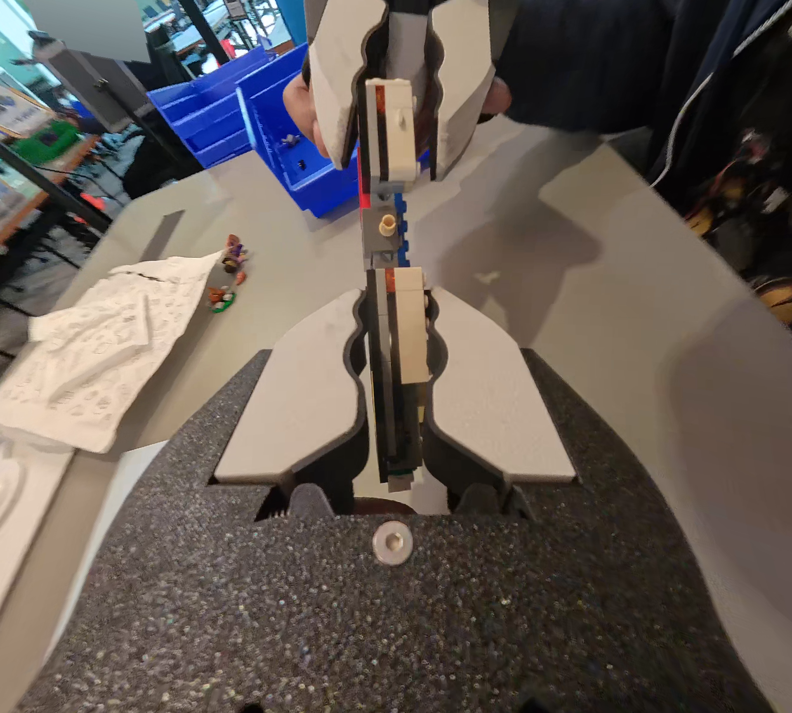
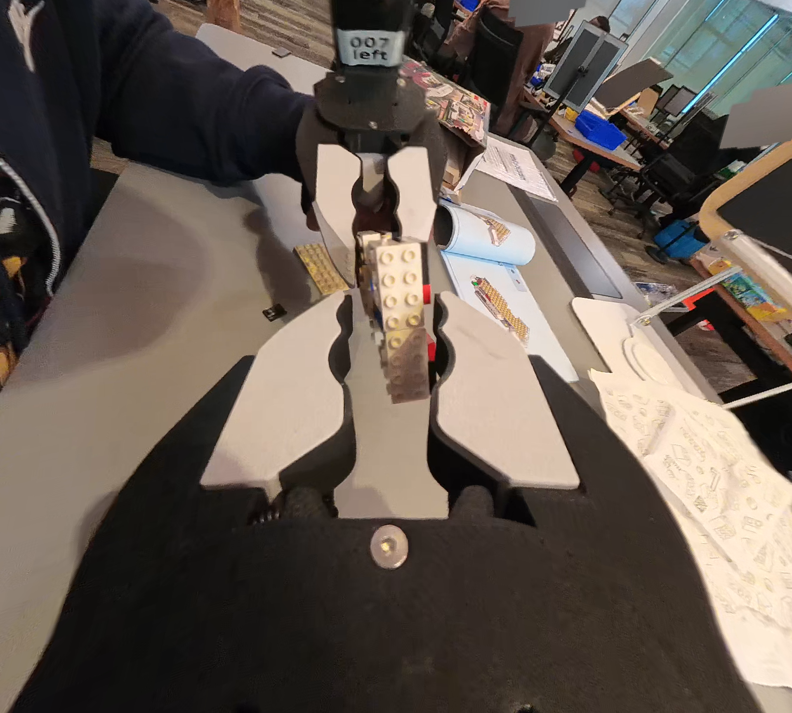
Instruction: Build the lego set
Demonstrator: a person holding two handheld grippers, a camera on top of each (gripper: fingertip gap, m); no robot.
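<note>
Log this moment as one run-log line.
left tool: clamped on brick assembly | right tool: fingers flank its far end, gap visible | beneath: grey table | nearby: blue bin, instruction sheet

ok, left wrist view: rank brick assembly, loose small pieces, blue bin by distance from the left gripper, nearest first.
1. Brick assembly: between the left gripper's fingers.
2. Loose small pieces: on the table, front left.
3. Blue bin: farther ahead, left of centre.
</note>
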